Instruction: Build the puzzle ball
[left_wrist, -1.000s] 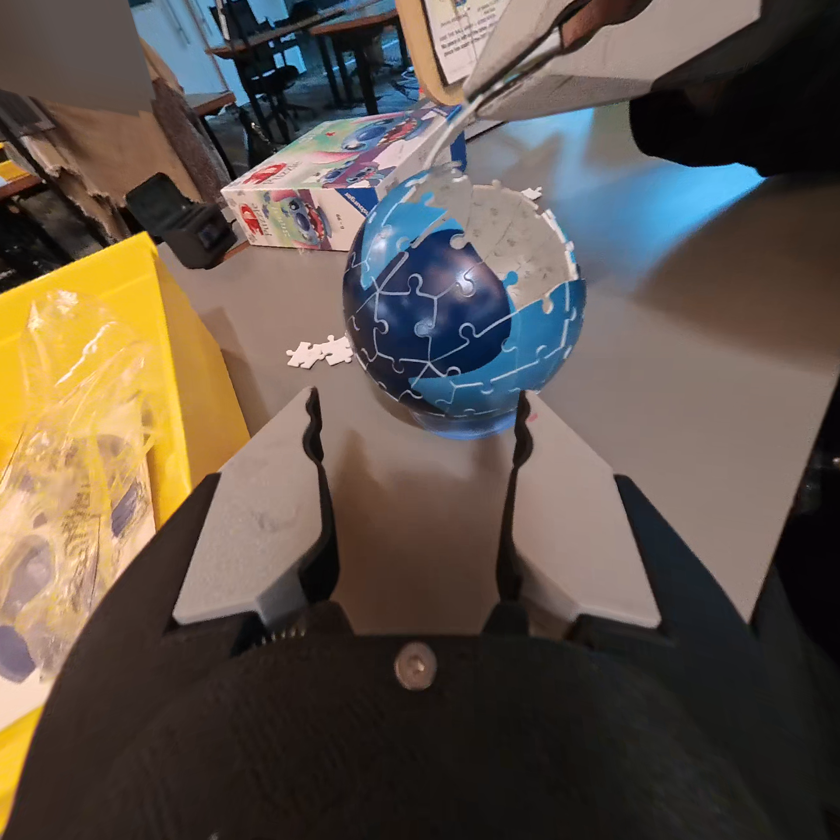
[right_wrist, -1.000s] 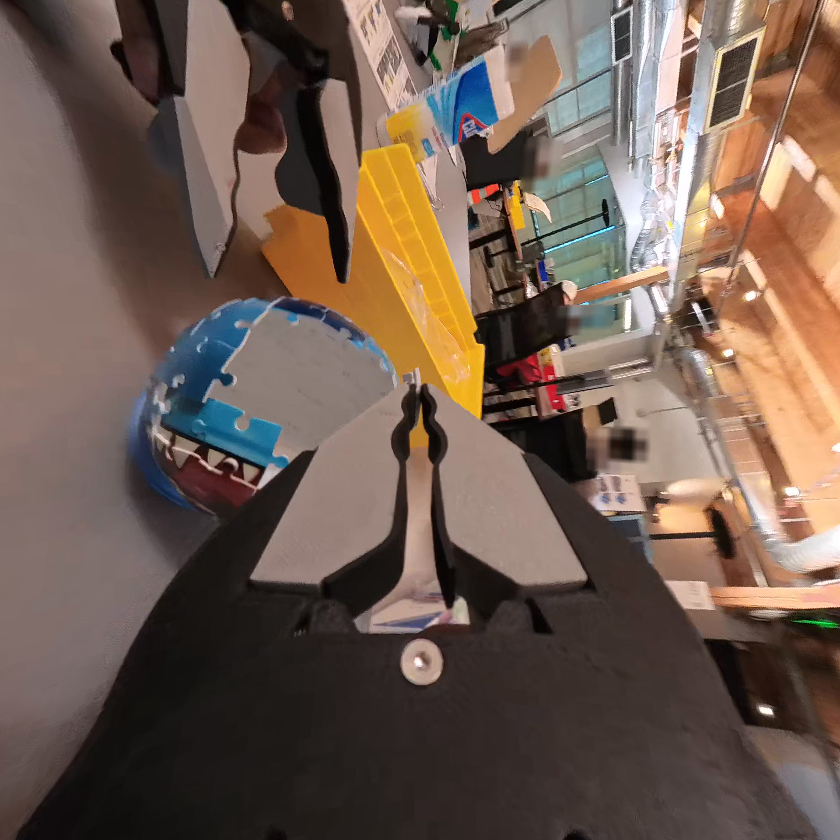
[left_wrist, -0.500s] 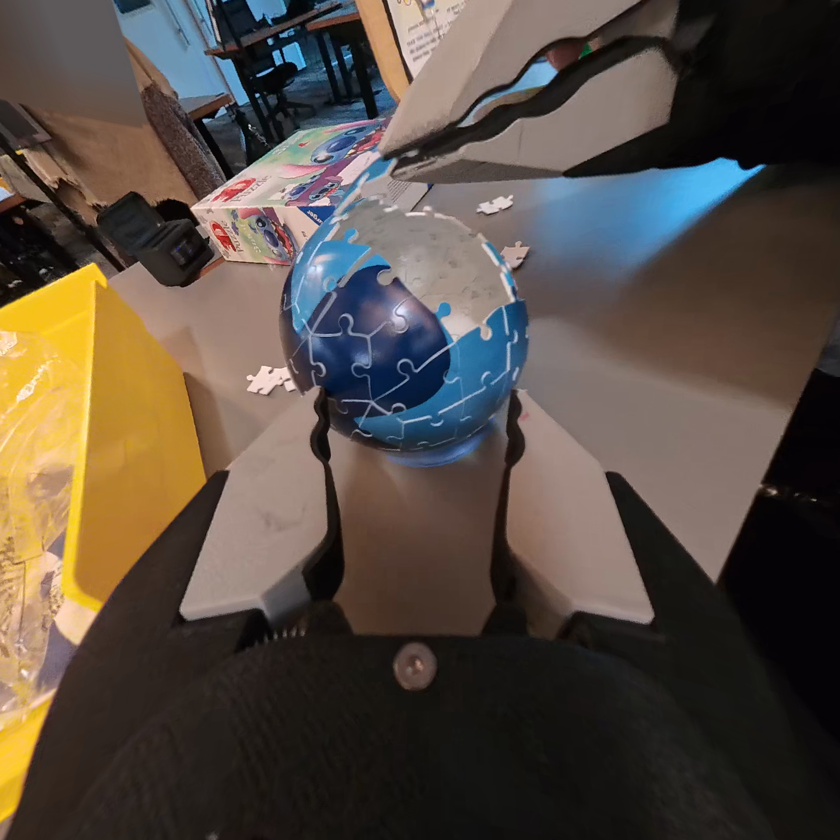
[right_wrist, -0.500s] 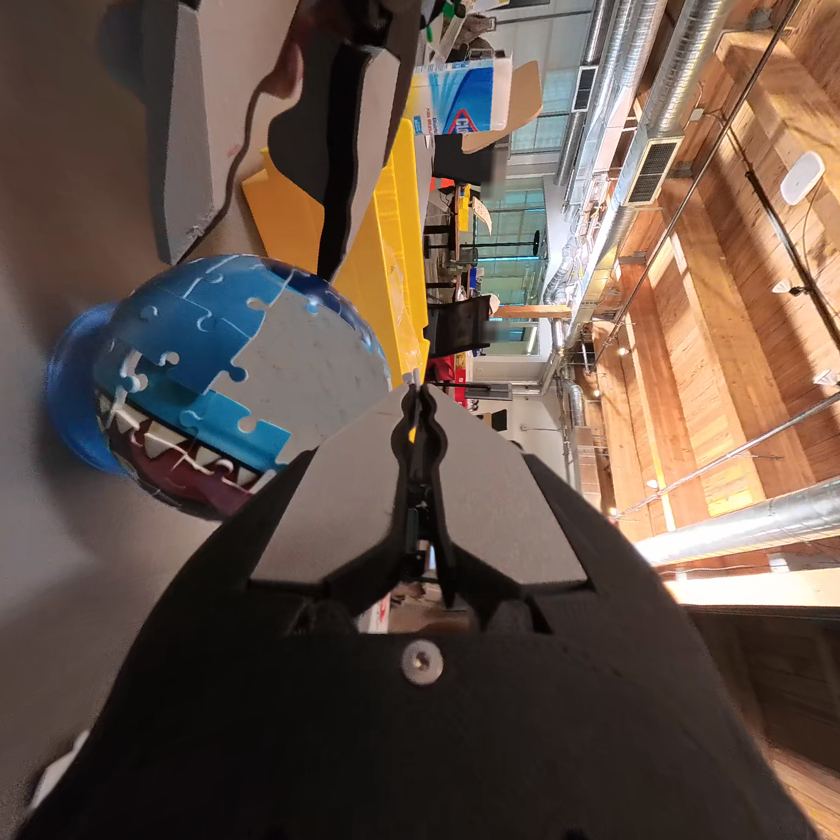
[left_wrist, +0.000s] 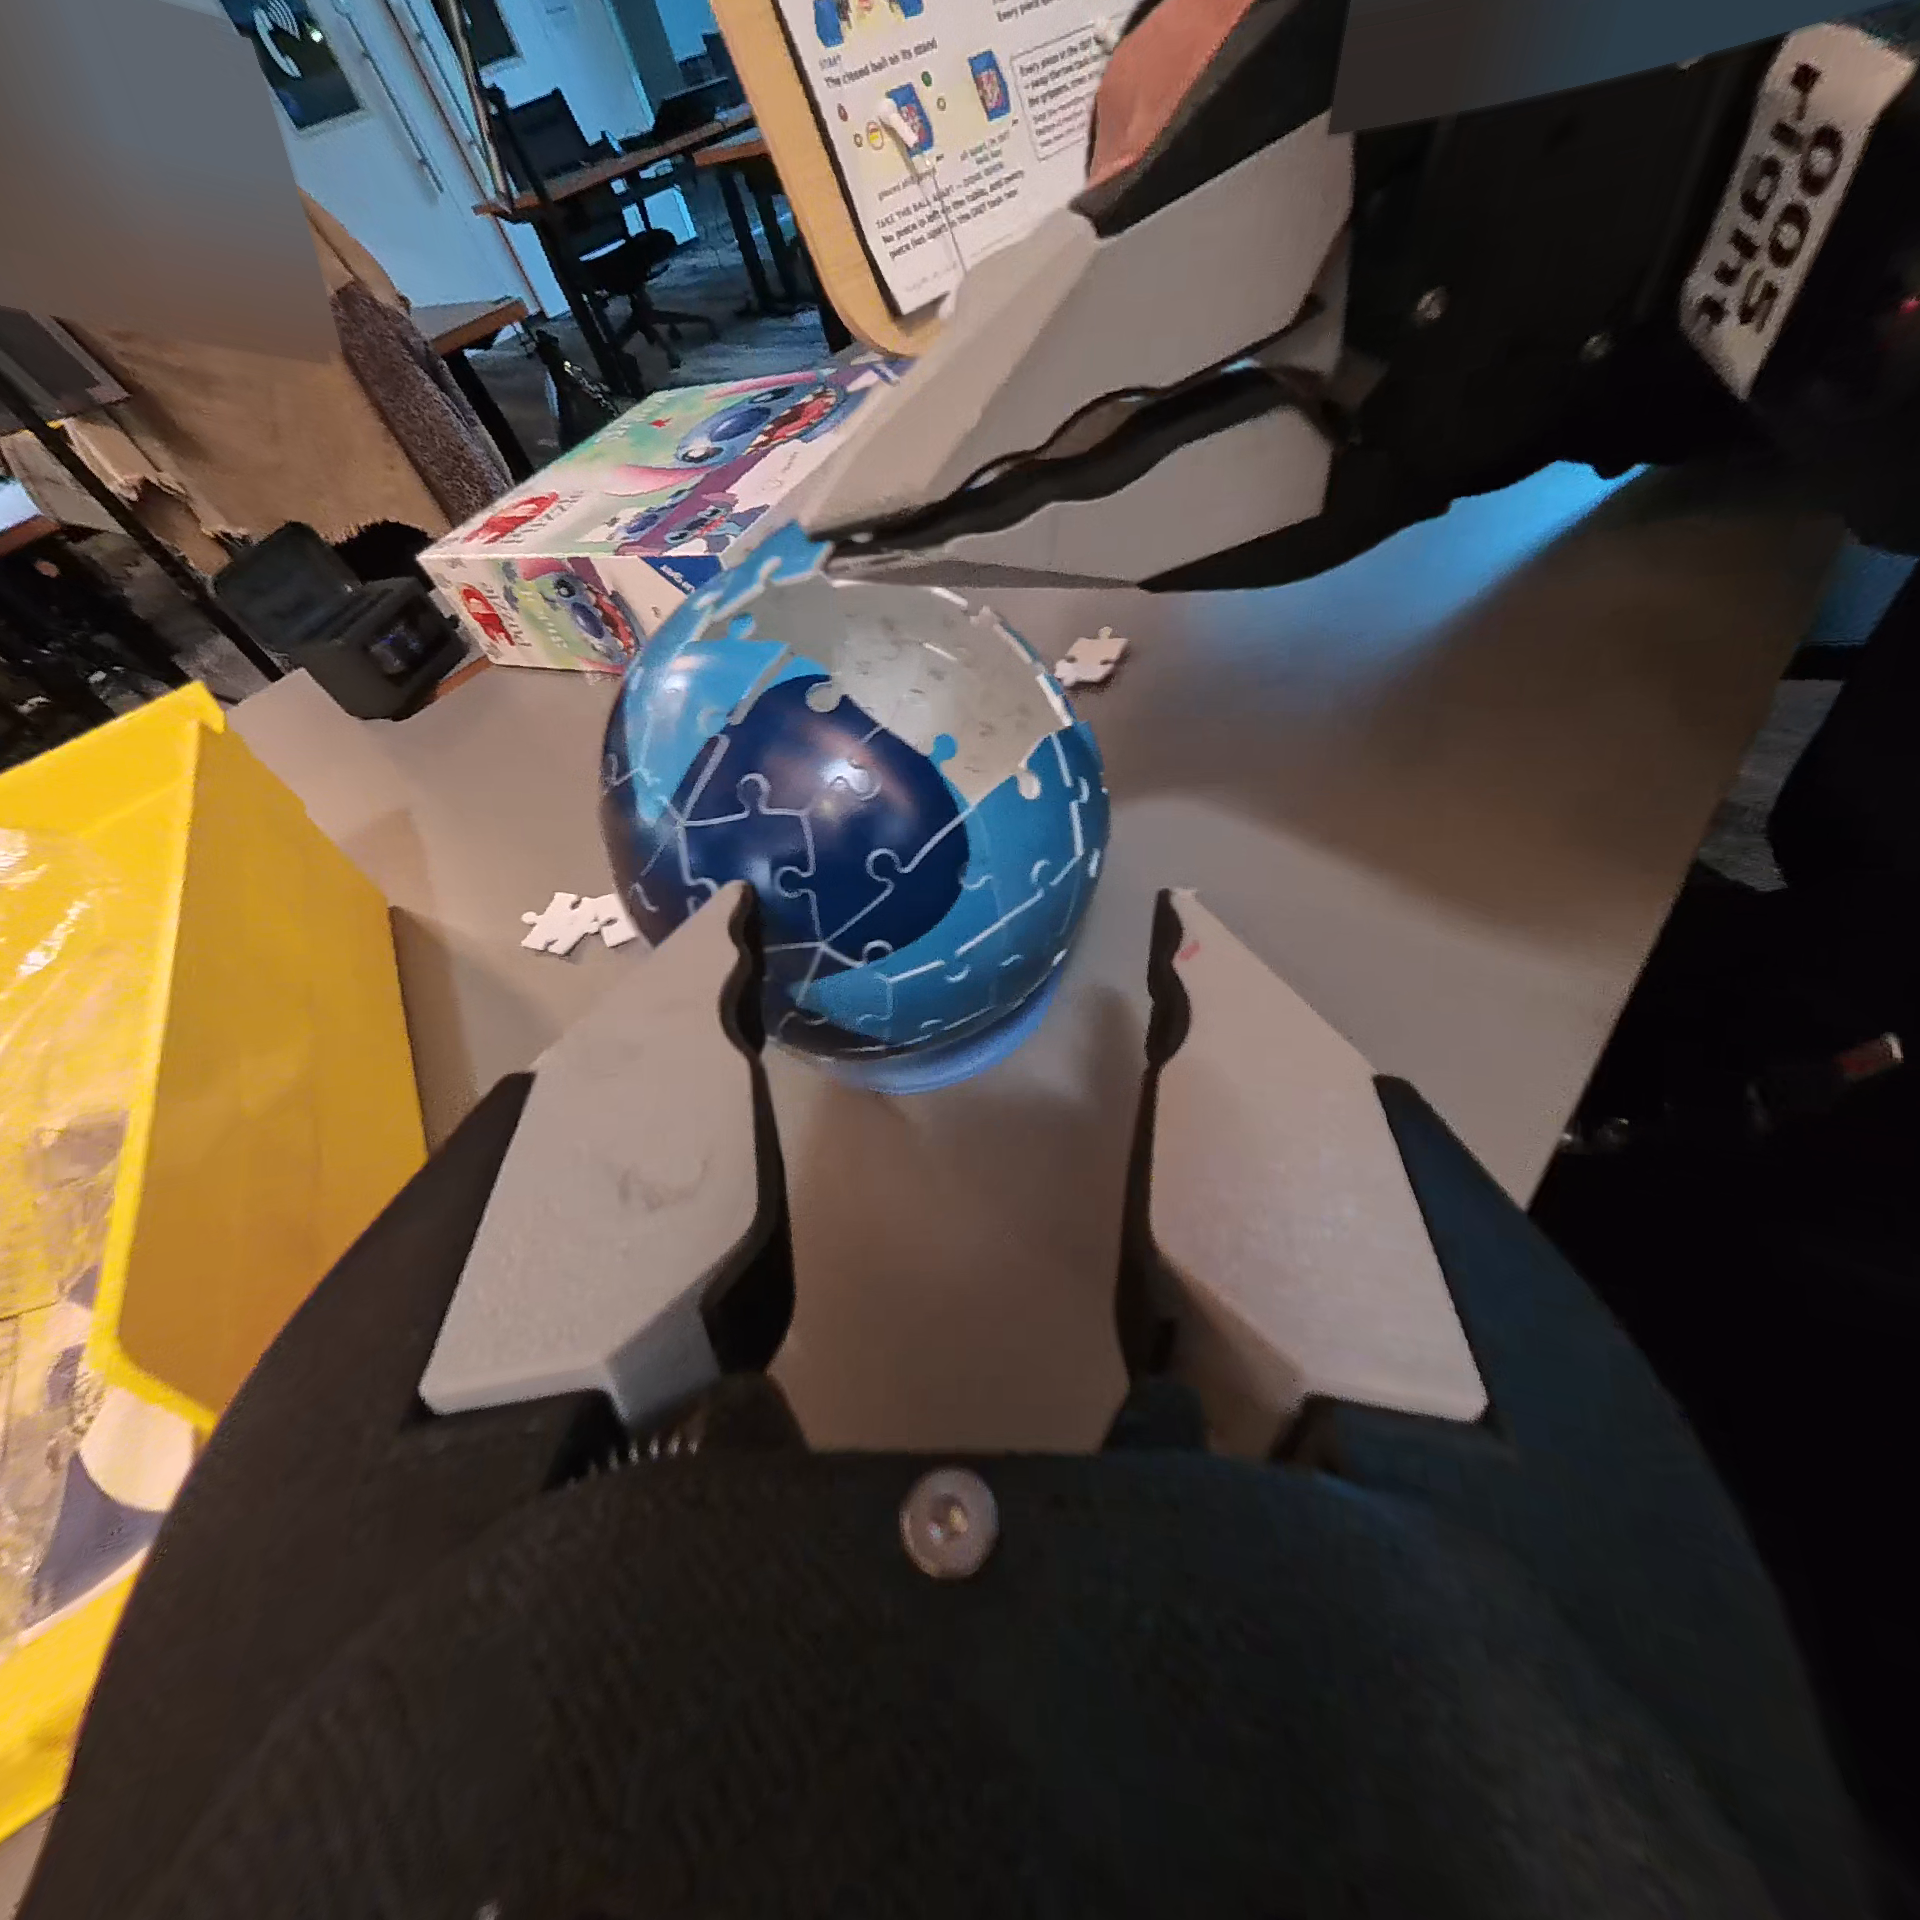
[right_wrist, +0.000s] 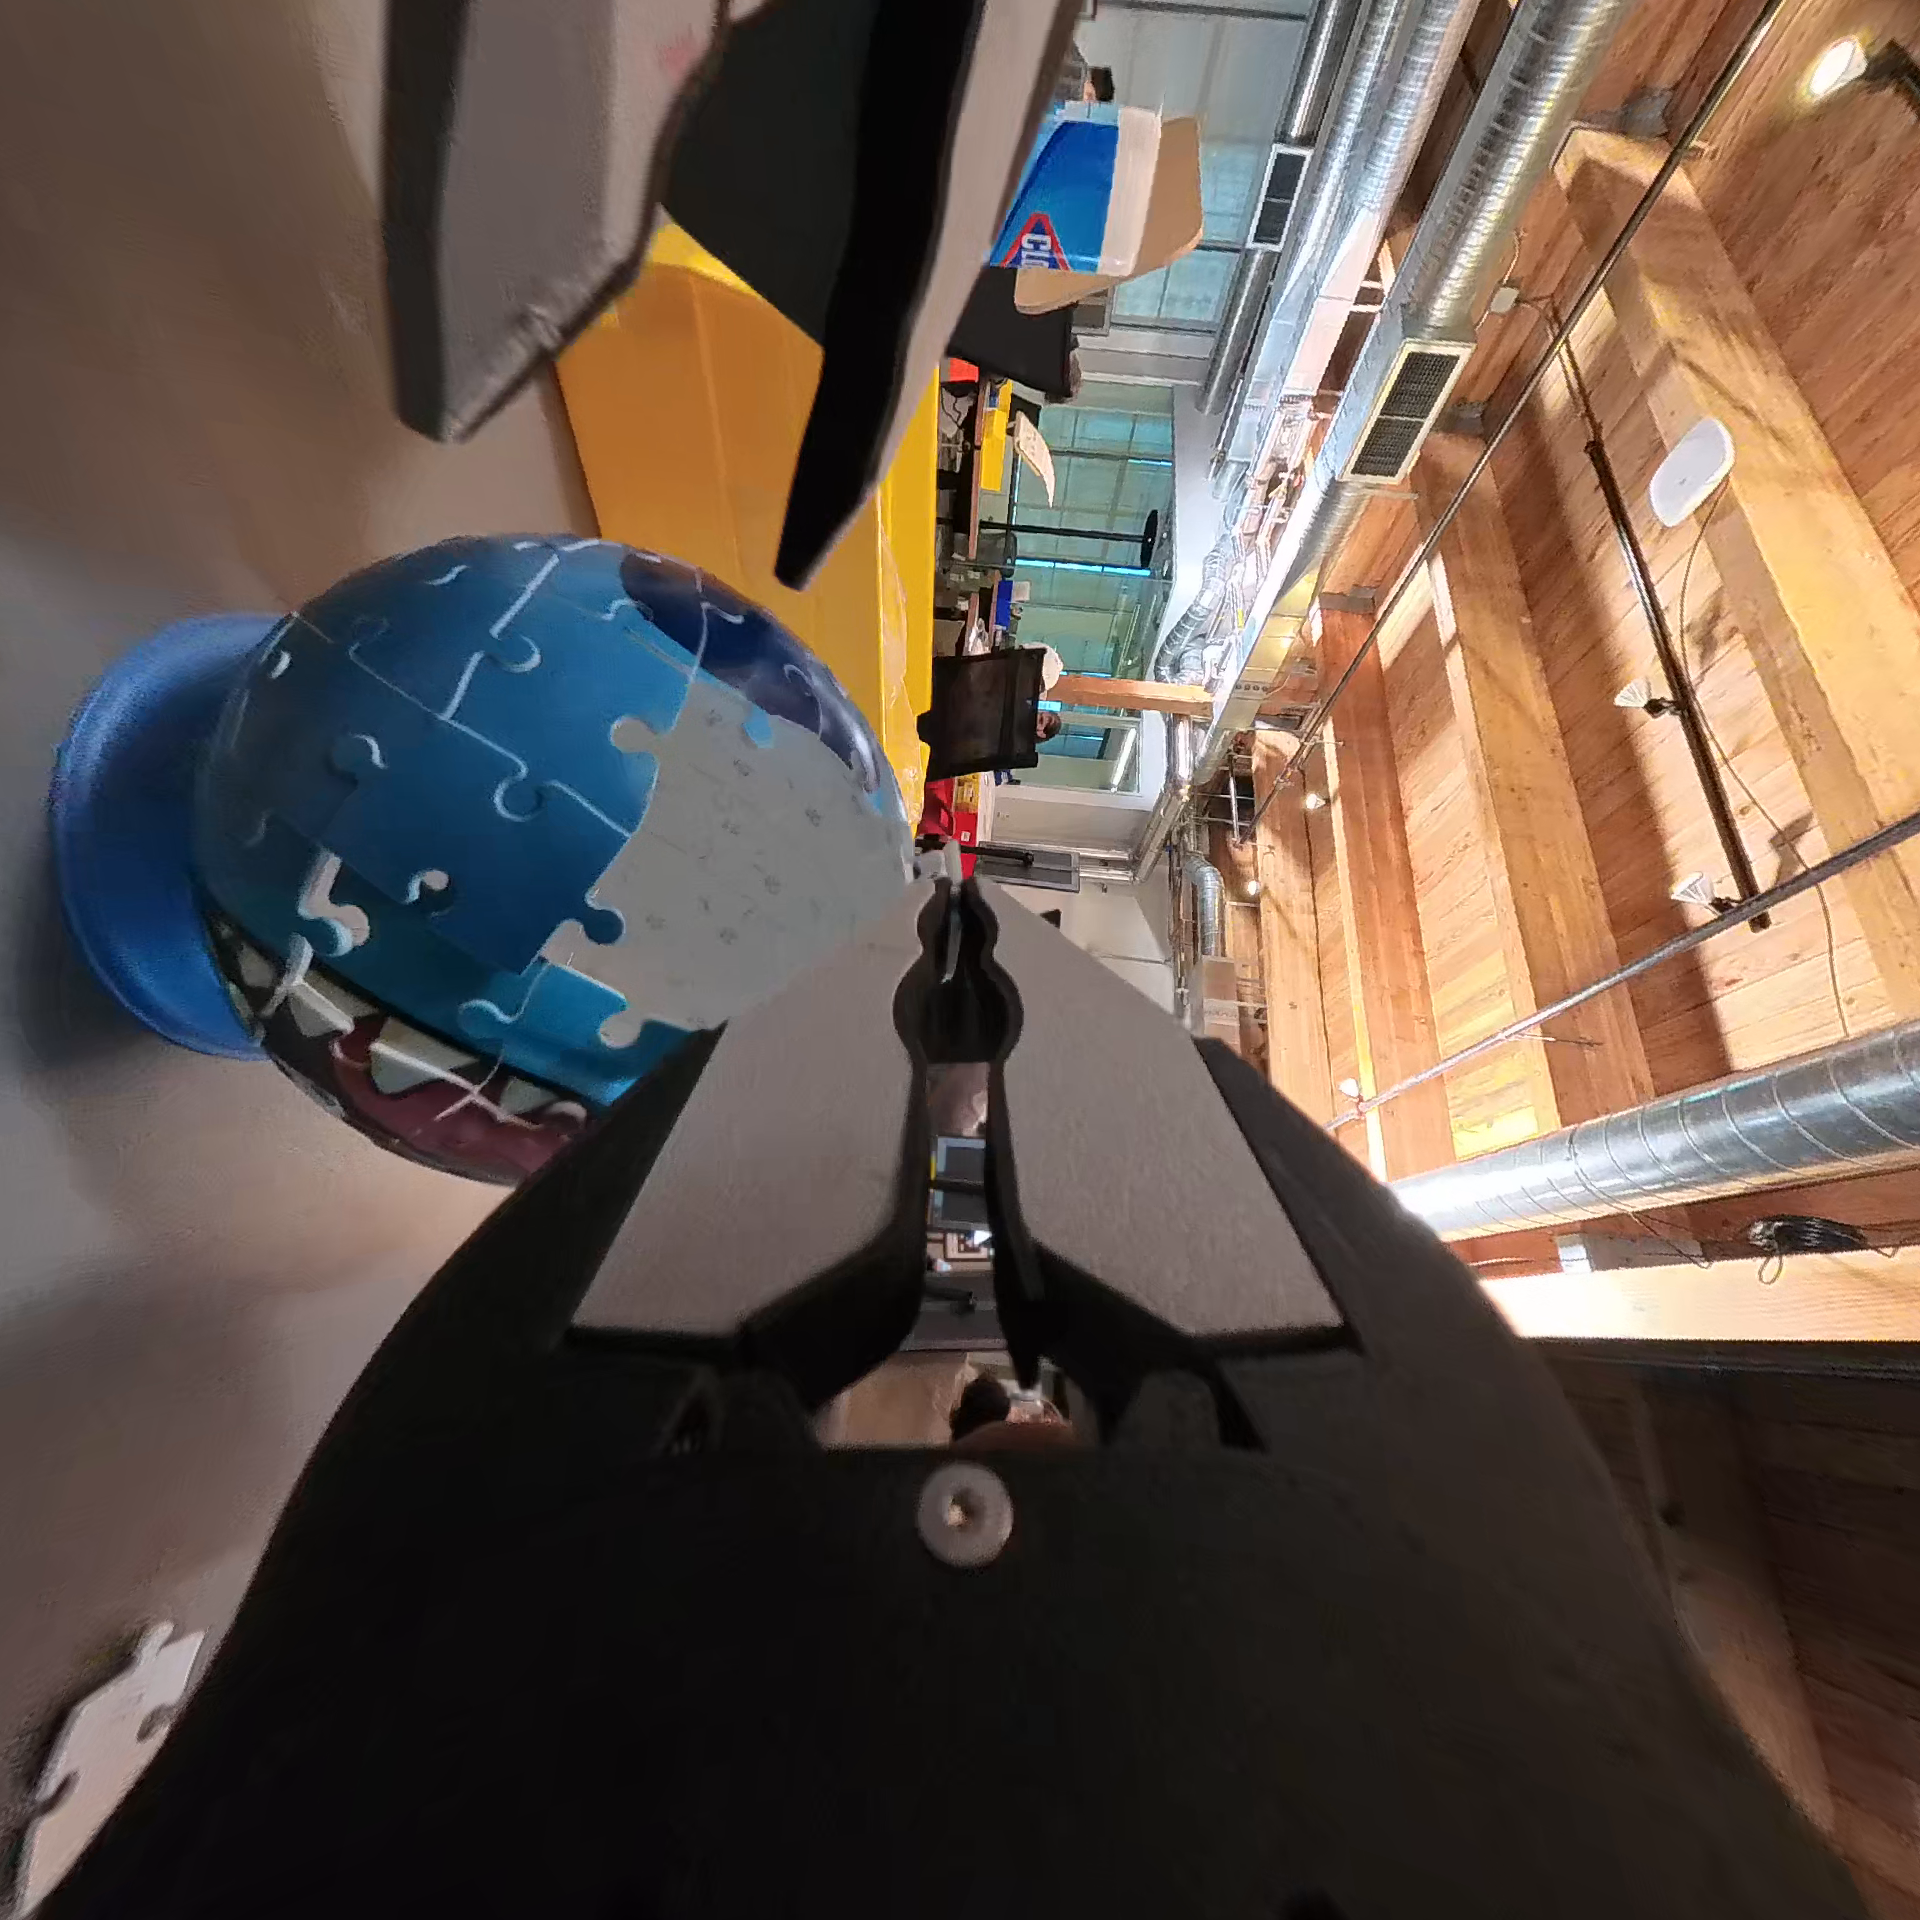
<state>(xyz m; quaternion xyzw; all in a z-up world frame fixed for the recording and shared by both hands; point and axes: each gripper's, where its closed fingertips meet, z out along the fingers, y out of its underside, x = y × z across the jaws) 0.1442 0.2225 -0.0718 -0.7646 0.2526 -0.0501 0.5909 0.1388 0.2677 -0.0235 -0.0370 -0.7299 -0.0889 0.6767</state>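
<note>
The puzzle ball is blue, part-built, and stands on a blue ring stand on the grey table. Its top is open and shows the grey inside of the pieces. My left gripper is open, with its fingertips on either side of the ball's lower half. My right gripper is shut on a light-blue puzzle piece and holds it at the far rim of the opening. In the right wrist view the ball lies to the left of my fingers, and only the piece's thin edge shows.
A yellow bin with a plastic bag stands at the left. The puzzle box and a black case lie behind the ball. Loose pieces lie left of the ball and behind it. The table's edge runs along the right. The grippers' ends are close to 7 cm from one another. The ball is about 20 cm from both grippers' fingertips.
My left gripper has moved in toward the ball, and its open fingers now flank it. My right gripper has kept the piece and settled at the rim of the opening.
</note>
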